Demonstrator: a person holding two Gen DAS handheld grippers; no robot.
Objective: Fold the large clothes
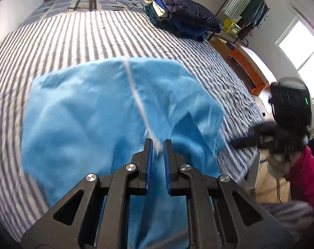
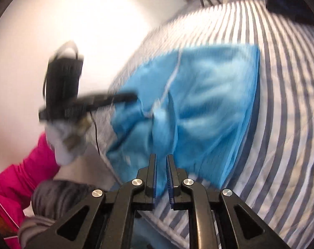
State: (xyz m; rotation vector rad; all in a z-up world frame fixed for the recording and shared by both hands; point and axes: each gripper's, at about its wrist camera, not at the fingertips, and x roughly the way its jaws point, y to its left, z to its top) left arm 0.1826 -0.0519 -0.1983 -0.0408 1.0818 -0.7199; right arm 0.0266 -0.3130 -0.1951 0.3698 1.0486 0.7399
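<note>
Blue fleece garment [image 1: 107, 108] is lying on the striped bed [image 1: 73, 37], both grippers pinching its near edge: left gripper [image 1: 157, 145] and right gripper [image 2: 161, 161] are clamping cloth, probably to draw a fold.

Blue garment [image 2: 208, 112] on striped bedding [image 2: 281, 145]

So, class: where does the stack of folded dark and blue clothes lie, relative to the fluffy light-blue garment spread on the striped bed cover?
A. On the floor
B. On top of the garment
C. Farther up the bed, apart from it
C: the stack of folded clothes sits on the striped bed cover well beyond the fluffy light-blue garment, with bare stripes between them.
</note>
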